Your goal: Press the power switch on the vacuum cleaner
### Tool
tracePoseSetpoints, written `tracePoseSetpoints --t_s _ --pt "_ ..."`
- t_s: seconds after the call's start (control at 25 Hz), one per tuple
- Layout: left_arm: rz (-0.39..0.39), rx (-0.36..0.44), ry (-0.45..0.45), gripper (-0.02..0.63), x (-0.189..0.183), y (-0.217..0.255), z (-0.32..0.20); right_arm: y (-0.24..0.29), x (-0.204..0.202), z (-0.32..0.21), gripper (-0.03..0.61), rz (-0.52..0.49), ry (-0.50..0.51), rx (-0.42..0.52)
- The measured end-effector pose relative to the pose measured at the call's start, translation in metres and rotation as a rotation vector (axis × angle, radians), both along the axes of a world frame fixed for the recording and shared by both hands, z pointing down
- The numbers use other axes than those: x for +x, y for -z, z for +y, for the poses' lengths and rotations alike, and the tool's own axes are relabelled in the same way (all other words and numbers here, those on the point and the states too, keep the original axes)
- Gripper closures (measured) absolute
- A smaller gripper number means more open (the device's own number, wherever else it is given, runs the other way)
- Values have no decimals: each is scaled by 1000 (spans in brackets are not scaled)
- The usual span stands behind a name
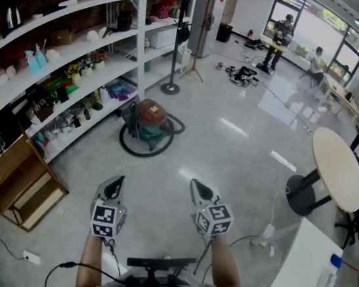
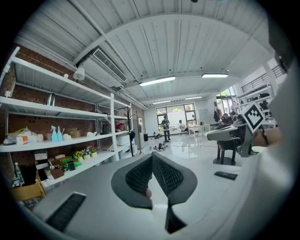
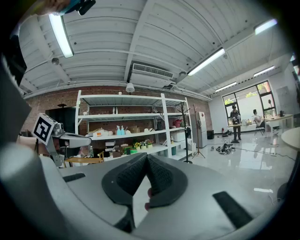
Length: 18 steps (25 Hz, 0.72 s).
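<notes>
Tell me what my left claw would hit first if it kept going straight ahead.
Nothing close: the left claw points over bare floor. Farther on, the vacuum cleaner sits roughly in its line, though the claw looks level and might pass above it.

Indistinct power switch on far vacuum cleaner (image 1: 151,119)

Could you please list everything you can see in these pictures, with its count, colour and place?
vacuum cleaner: one, red and dark green, on the floor near the shelving
shelving: one long unit, white, along the left
wooden steps: one, brown, beside the shelving, left
coat stand: one, black, beyond the vacuum cleaner
round table: one, cream top, black foot, right
left gripper: one, grey, jaws together, empty
right gripper: one, grey, jaws together, empty
</notes>
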<state>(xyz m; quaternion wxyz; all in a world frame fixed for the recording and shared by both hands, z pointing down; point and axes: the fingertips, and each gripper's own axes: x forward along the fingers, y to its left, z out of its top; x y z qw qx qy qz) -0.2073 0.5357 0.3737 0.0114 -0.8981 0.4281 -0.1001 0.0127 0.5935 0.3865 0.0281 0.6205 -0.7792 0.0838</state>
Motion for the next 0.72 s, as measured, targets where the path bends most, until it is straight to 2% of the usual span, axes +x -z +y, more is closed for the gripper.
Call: tracePoseSetpoints --t_s 0.24,0.72 --pt "-15 -30 -11 606 8 -10 -2 -3 7 -5 566 -9 0 -5" --pt "-13 -10 16 606 41 -9 3 -20 40 -1 566 -12 19 -45"
